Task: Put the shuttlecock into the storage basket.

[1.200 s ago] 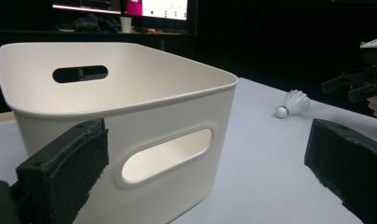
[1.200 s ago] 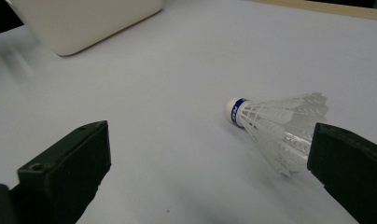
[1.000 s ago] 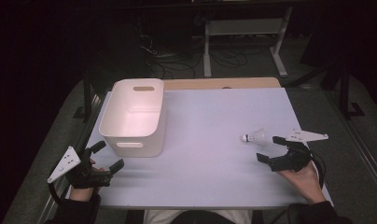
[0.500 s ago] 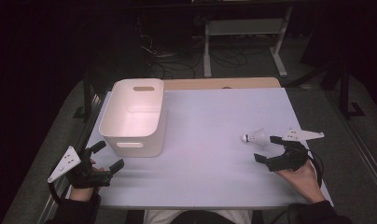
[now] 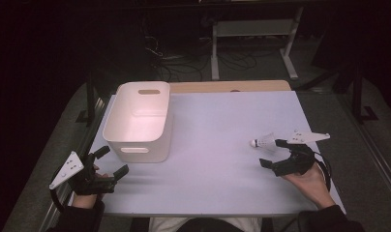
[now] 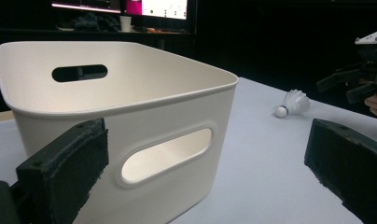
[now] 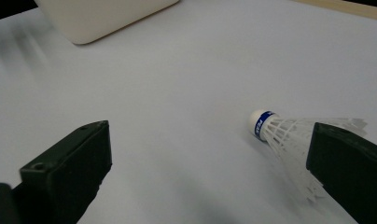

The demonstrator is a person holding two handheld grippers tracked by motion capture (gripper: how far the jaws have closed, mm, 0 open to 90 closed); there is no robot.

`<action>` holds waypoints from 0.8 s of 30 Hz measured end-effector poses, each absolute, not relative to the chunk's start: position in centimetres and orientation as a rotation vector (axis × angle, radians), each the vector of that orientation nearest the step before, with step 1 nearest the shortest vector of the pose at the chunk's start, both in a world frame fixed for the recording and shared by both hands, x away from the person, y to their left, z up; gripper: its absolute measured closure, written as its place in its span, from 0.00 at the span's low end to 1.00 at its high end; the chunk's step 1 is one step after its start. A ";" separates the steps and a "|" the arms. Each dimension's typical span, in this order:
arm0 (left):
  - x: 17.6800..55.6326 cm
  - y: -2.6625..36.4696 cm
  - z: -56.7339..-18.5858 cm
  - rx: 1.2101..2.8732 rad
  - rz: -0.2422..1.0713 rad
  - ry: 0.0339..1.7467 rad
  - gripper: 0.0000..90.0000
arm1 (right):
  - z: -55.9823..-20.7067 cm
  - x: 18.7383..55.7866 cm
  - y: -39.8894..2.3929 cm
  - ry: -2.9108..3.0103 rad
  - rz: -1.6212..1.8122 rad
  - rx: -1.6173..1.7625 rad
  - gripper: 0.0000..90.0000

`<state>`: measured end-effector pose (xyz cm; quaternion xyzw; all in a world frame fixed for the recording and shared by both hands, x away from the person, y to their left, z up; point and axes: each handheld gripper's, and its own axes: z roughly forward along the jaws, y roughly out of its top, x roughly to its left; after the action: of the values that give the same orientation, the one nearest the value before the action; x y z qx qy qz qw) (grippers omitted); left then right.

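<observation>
A white shuttlecock [image 5: 263, 142] lies on its side on the pale table [image 5: 222, 125], cork end pointing left. My right gripper [image 5: 274, 153] stands open just right of it, one jaw next to the feathers [image 7: 298, 135], nothing held. A white plastic bin [image 5: 139, 121] with slot handles sits at the table's left, nothing inside it. My left gripper [image 5: 110, 162] rests open near the front left corner, facing the bin's near wall [image 6: 163, 140]. The left gripper view also catches the shuttlecock [image 6: 293, 103] and the other gripper [image 6: 359, 79] beyond it.
A wooden strip [image 5: 230, 86] runs along the table's far edge. Behind it the floor holds cables and a metal frame [image 5: 254, 34]. Bare table surface spreads between bin and shuttlecock.
My right gripper has shifted slightly left, closer to the shuttlecock. The left gripper, bin and shuttlecock have stayed put.
</observation>
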<state>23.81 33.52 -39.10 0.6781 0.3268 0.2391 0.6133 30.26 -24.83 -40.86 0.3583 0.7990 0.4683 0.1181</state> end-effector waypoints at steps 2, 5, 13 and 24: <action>23.8 33.5 -39.1 1.564 0.552 0.752 0.00 | -40.8 30.3 -24.8 2.347 1.367 1.047 0.02; 23.8 33.5 -39.1 1.564 0.553 0.752 0.00 | -40.8 30.5 -24.7 2.355 1.364 1.045 0.02; 23.8 33.5 -39.1 1.563 0.551 0.753 0.00 | -41.0 31.1 -24.4 2.395 1.350 1.044 0.05; 23.8 33.5 -39.1 1.562 0.552 0.751 0.00 | -41.5 31.8 -24.2 2.476 1.317 1.037 0.20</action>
<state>23.82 33.47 -39.09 0.6776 0.3259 0.2393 0.6143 31.85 -24.18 -41.54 0.3458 0.8258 0.4391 0.0755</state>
